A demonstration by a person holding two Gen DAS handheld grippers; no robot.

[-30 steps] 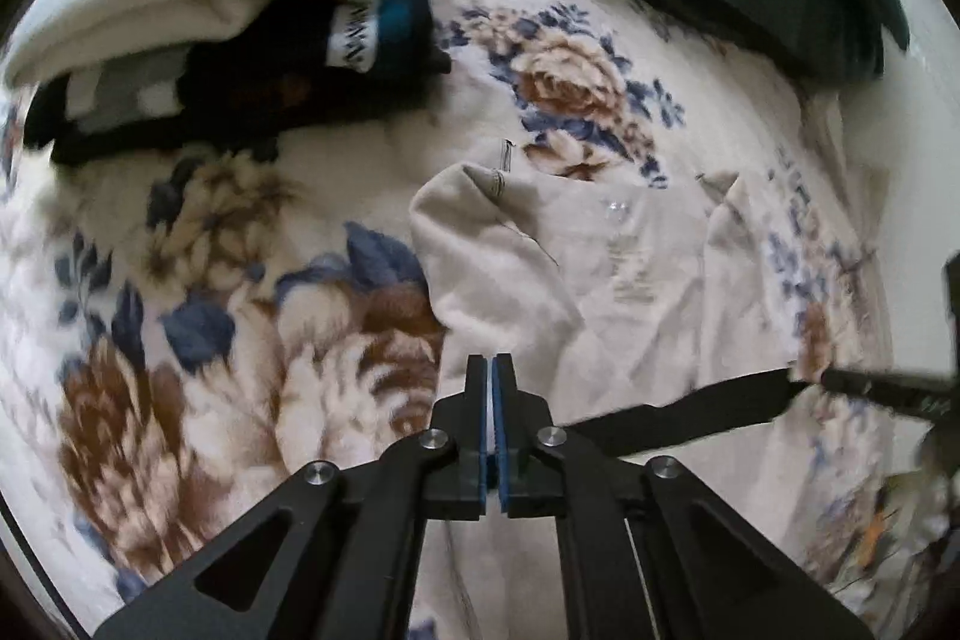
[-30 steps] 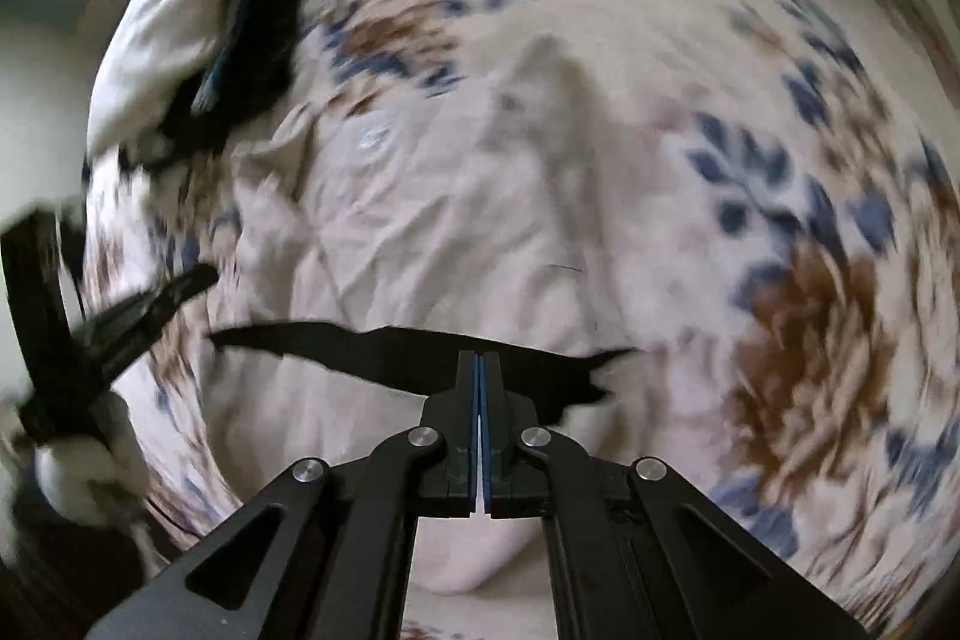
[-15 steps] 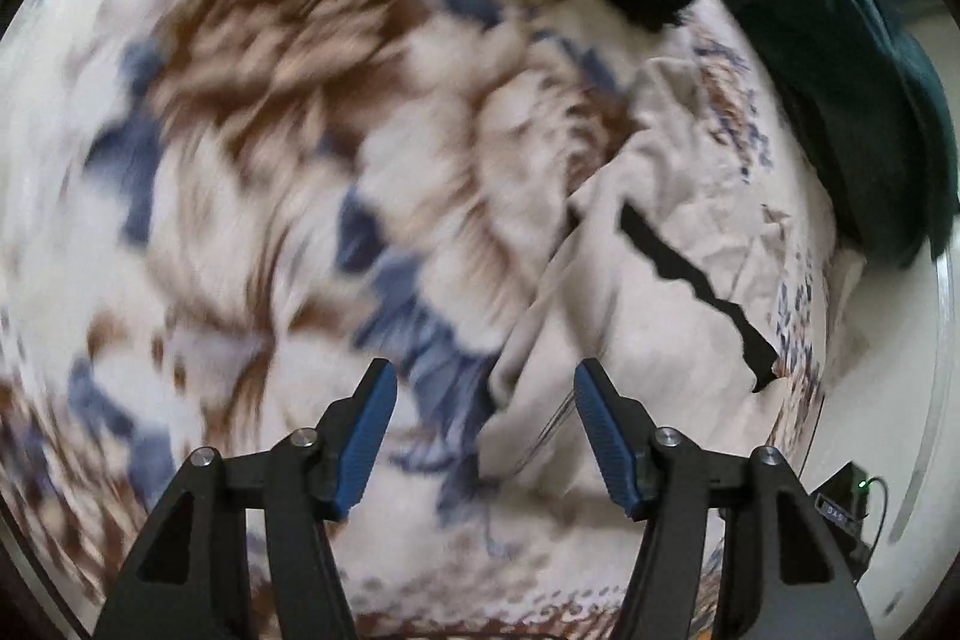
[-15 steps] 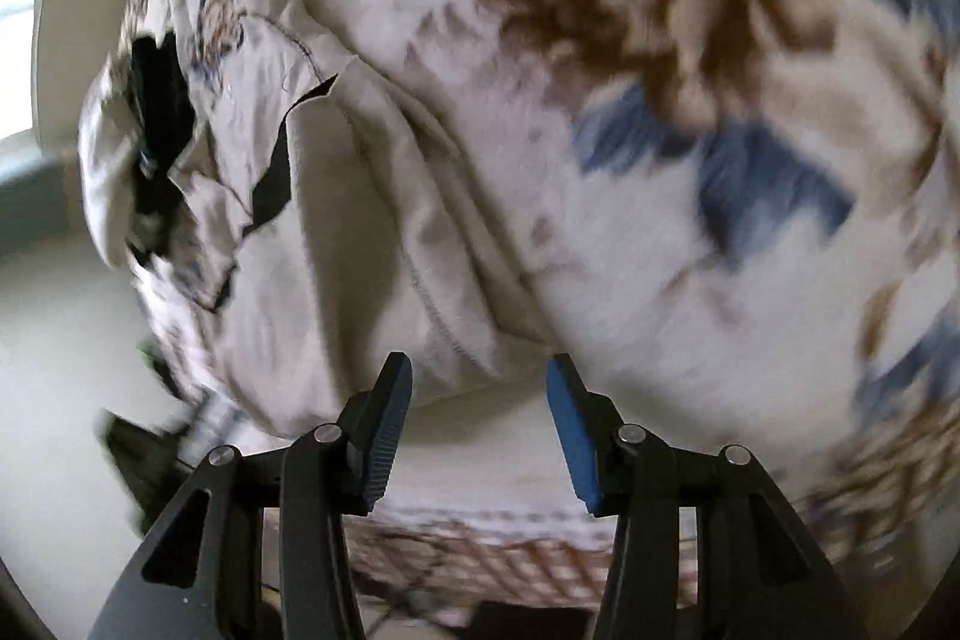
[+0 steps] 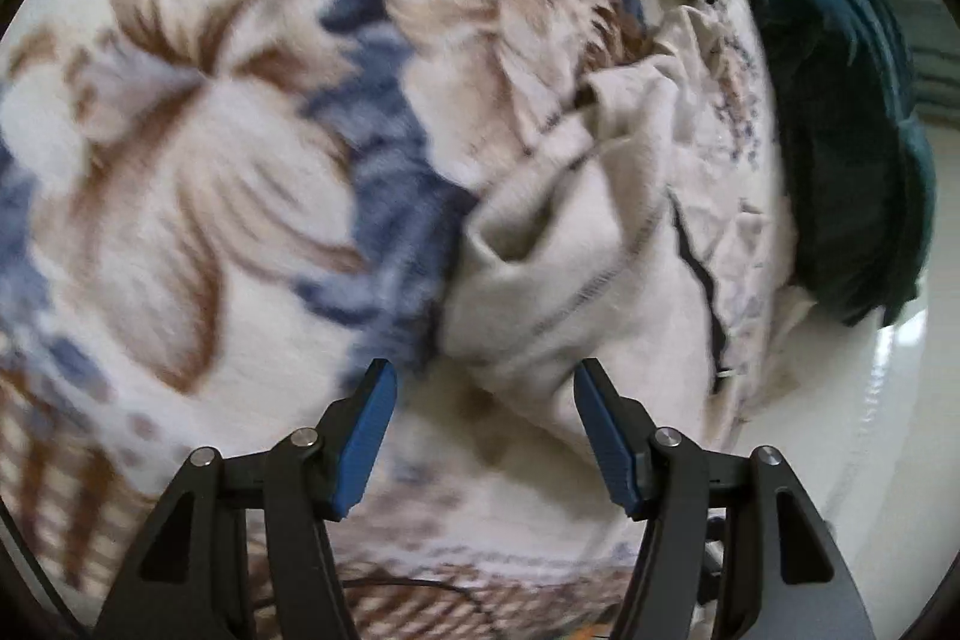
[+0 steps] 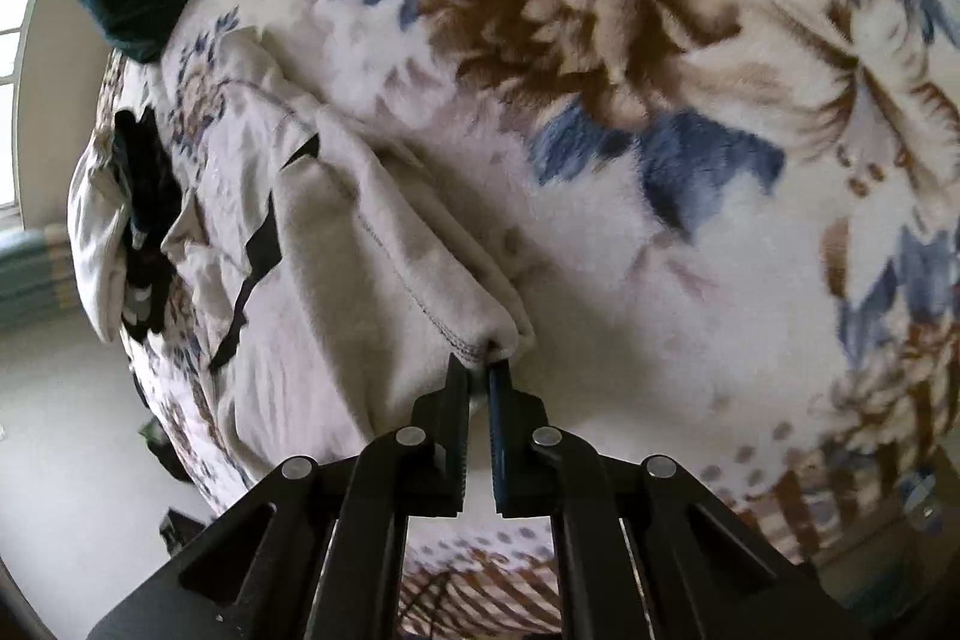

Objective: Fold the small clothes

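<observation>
**Two grippers at one beige garment on a flowered blanket**

Two handheld grippers are working at the near edge of a small beige garment (image 6: 336, 340) that is lying rumpled on a plush blanket (image 6: 690, 112) patterned with brown and blue flowers. The right gripper (image 6: 478, 370) is pinching the garment's stitched corner, its jaws pressed nearly together with the hem caught between the tips. The left gripper (image 5: 486, 388) is hovering with its jaws standing apart, the blue pads (image 5: 366, 436) gripping nothing; a fold of the same garment (image 5: 570, 280) is lying just ahead of the gap, towards the right-hand pad. A jagged black marking is showing across the garment's middle in both wrist views. Beyond the garment, a dark teal cloth (image 5: 852, 148) is lying heaped at the blanket's far side, and a small pile of black and white clothes (image 6: 129, 220) is sitting beside it. Pale floor (image 6: 66, 430) is showing past the blanket's edge.
</observation>
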